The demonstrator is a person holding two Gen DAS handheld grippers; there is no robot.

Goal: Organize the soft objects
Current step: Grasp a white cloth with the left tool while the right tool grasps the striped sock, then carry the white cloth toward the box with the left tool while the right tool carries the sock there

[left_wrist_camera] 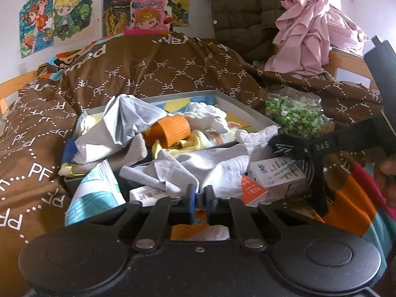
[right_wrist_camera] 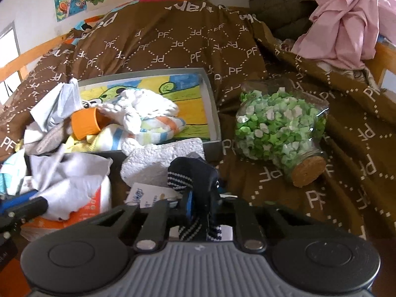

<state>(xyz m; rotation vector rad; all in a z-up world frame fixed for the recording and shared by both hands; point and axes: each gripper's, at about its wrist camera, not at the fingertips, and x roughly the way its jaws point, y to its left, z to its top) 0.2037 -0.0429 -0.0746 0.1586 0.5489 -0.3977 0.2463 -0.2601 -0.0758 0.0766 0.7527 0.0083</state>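
The right tool [right_wrist_camera: 201, 206] was clamped on a dark sock [right_wrist_camera: 195, 175]; the sock's striped cuff hung below the jaws and its toe end stood up above them. In the left wrist view the same sock ran as a long dark band from the right edge toward the middle, so its long axis lay across the bed, pointing at the left tool [left_wrist_camera: 200, 199]. The left tool's jaws were together on the near edge of a white cloth [left_wrist_camera: 198, 165], which lay crumpled over small boxes [left_wrist_camera: 277, 175] just in front of the tray [right_wrist_camera: 210, 94]. Of the two, the right tool was nearer the sock, in fact holding it; the left was near its free end but apart from it. The tray lay ahead and left of the sock, already heaped with towels [right_wrist_camera: 148, 113] and an orange cup [right_wrist_camera: 85, 122]. A jar of green paper stars [right_wrist_camera: 279, 123] lay to the right, clear of that path.
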